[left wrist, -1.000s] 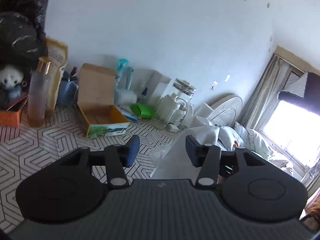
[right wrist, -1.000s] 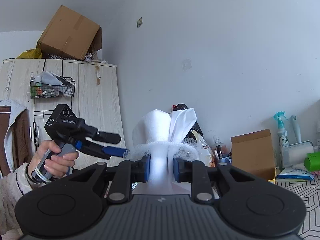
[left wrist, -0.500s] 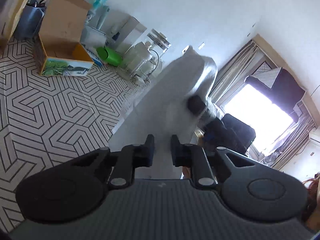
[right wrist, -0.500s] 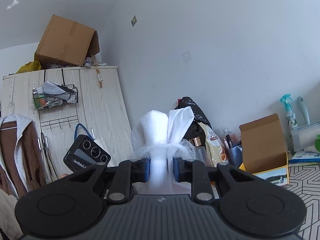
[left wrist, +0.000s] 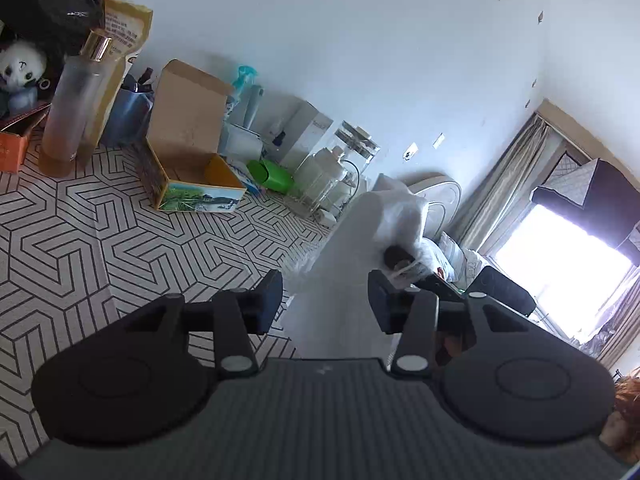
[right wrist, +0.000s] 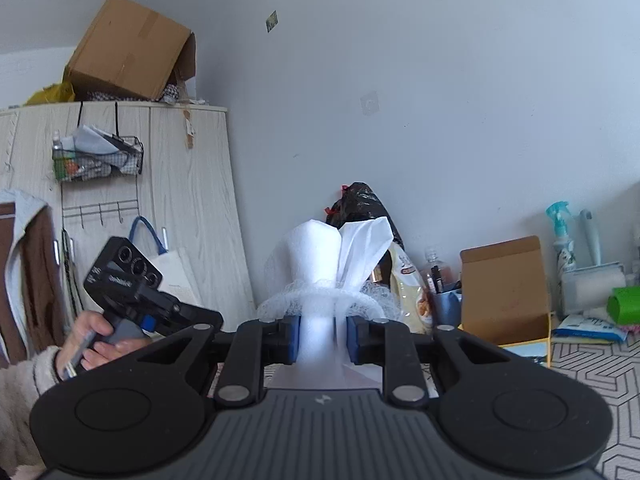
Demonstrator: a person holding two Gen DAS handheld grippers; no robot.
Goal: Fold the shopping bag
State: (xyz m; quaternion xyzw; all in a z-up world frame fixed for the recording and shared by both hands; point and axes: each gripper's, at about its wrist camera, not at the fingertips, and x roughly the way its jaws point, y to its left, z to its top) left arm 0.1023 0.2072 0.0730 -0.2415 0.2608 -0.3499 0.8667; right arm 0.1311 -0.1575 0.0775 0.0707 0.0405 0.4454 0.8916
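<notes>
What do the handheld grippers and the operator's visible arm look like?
Both the left gripper and right gripper have black linkage arms with silver pivot pins, blue finger pads and a ribbed grey body. The bare left hand wears a cream fleece sleeve.

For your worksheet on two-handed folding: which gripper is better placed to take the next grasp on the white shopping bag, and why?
Left. The left gripper is open, with the white shopping bag lying just ahead between its fingers. The right gripper is shut on the bag's top, holding it up, so it is not free.
</notes>
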